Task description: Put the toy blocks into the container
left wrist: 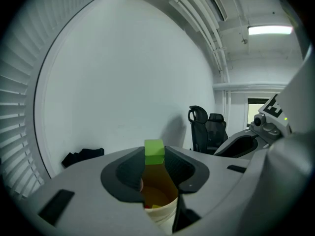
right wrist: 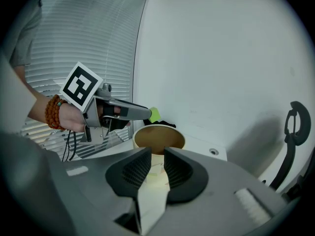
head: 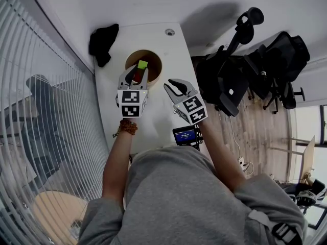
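Seen from the head camera, a white desk carries a round container with a brown inside, and the left tool holds a green block over its opening. The right tool hangs just beside it, over bare desk. A black cloth lies at the desk's far left corner, office chairs stand off to the right, and a beaded bracelet rings the left wrist. Only the left gripper view looks down into the container: small red and yellow pieces lie at the bottom, right below the green block, which is pinched between the tips of the two jaws. The right gripper view shows that tool with its jaws partly apart and nothing between them. It also gives the side view the others lack: the green block is above the container's rim, not yet inside.
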Motion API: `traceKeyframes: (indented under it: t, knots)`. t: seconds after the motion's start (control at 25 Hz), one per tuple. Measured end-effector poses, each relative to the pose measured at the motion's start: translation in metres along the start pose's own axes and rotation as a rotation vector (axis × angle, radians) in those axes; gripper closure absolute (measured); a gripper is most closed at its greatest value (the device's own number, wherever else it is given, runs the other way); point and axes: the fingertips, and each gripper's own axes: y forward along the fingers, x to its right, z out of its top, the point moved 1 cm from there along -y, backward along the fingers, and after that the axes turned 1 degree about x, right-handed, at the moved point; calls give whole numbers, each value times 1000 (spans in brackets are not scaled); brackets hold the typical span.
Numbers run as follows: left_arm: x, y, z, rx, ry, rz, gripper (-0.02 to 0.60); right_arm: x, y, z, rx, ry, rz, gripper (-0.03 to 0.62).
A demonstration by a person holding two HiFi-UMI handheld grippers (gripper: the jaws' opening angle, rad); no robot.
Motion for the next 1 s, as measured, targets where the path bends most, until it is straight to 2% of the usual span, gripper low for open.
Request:
traceKeyframes:
  t: [0.4,1.0]
  knots:
    - [-2,10,-33,-132,35,5,451,-3,-1,1,10,-4,5,503]
    - [-3,25,-60,-222,58,-6,451,-6,0,-2,5,0,15,503]
